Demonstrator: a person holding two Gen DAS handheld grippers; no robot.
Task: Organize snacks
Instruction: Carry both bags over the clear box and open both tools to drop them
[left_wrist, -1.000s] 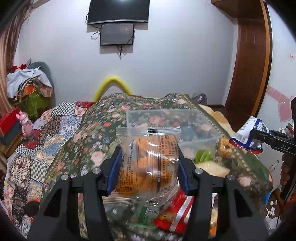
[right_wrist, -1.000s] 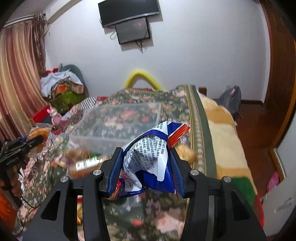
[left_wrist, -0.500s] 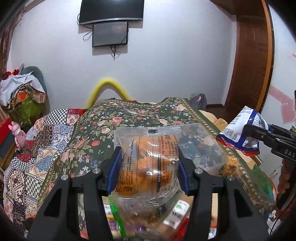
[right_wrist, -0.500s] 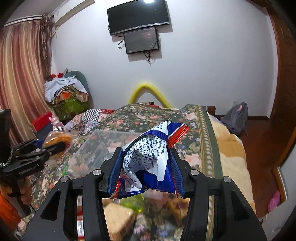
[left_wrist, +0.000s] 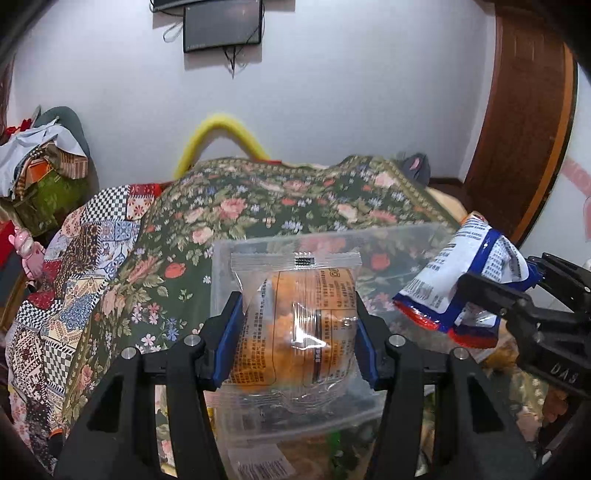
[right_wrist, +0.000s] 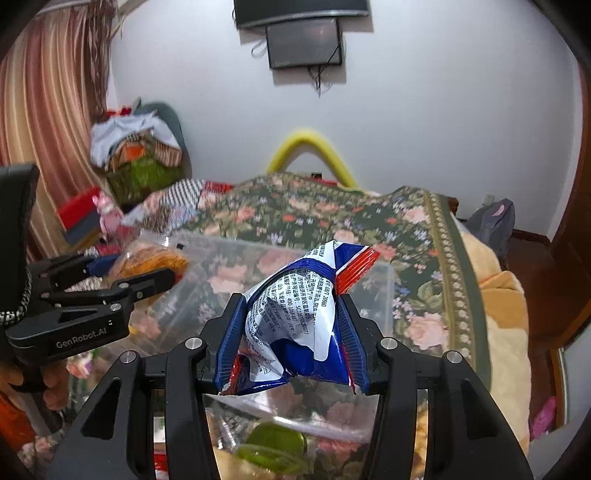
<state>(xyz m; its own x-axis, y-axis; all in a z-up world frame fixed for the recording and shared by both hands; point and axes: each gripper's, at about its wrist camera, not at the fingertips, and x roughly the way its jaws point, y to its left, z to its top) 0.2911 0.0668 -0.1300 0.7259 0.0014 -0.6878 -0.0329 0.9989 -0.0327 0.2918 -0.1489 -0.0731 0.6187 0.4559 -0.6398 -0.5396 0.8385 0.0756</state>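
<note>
Left gripper (left_wrist: 297, 328) pinching a clear bun packet (left_wrist: 295, 325), held over the clear plastic bin (left_wrist: 406, 243). Right gripper (right_wrist: 293, 332) clamped on a blue-and-white snack bag (right_wrist: 299, 314), also above that bin on the bed (left_wrist: 258, 199).

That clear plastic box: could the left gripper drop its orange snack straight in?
Probably yes. The left gripper, holding the orange snack, is right before the open clear box, with nothing between.
</note>
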